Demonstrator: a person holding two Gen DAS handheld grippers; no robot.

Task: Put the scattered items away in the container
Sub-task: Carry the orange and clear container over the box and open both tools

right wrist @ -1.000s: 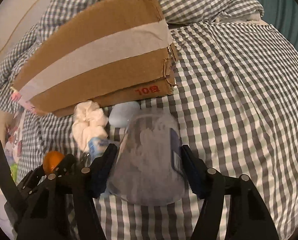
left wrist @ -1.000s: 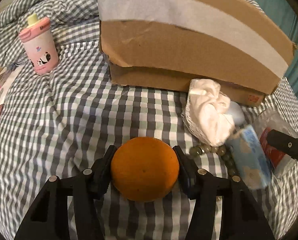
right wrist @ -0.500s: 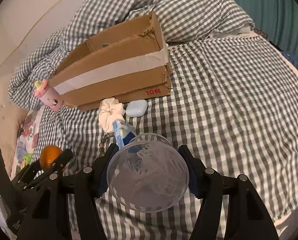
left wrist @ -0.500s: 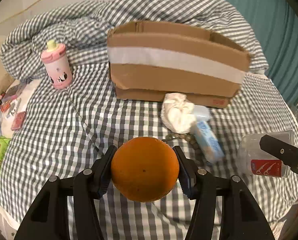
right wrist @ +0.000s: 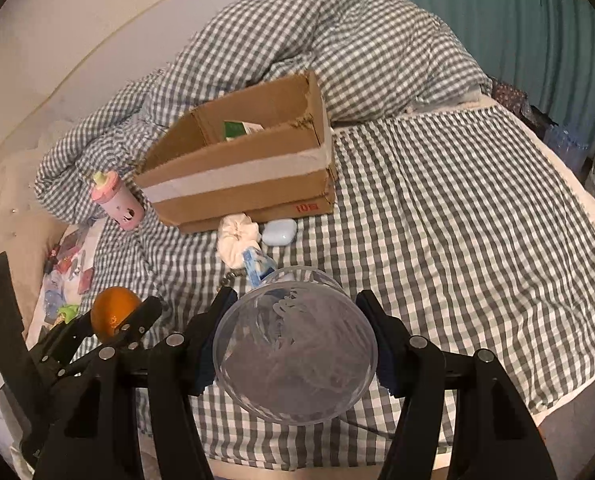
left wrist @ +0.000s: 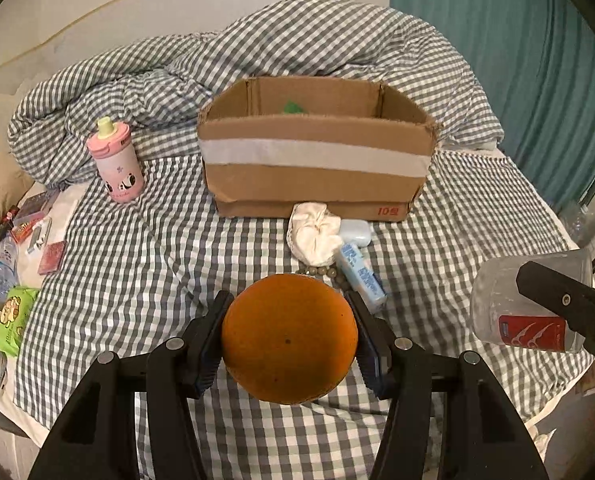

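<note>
Our left tool (left wrist: 289,338) is clamped on a round orange (left wrist: 289,338) with a dull, finely pitted skin and a couple of dark specks; being a ball, it has no real long axis. Our right tool (right wrist: 295,344) is squeezing a clear plastic tub (right wrist: 295,344), a smooth cylinder lying on its side with its long axis running straight out along the fingers toward 12 o'clock. Something white and stringy shows through its wall, and from the left camera there's a red label on its side (left wrist: 531,330).

The cardboard box (left wrist: 313,168) sits on the gingham bed (left wrist: 145,256) at 12 o'clock: open top, rough torn corners, a white tape band across the front. Its long side runs left to right, and something green lies inside.

Touching the box front is a crumpled white cloth (left wrist: 313,234), with a smooth pale blue case (left wrist: 355,232) at its 3 o'clock. A blue-and-white packet (left wrist: 361,272) lies pointing from 11 to 5 o'clock, beside a string of greenish beads (left wrist: 323,271). A pink bottle (left wrist: 116,162) stands upright at the box's 9 o'clock, cap up.
</note>
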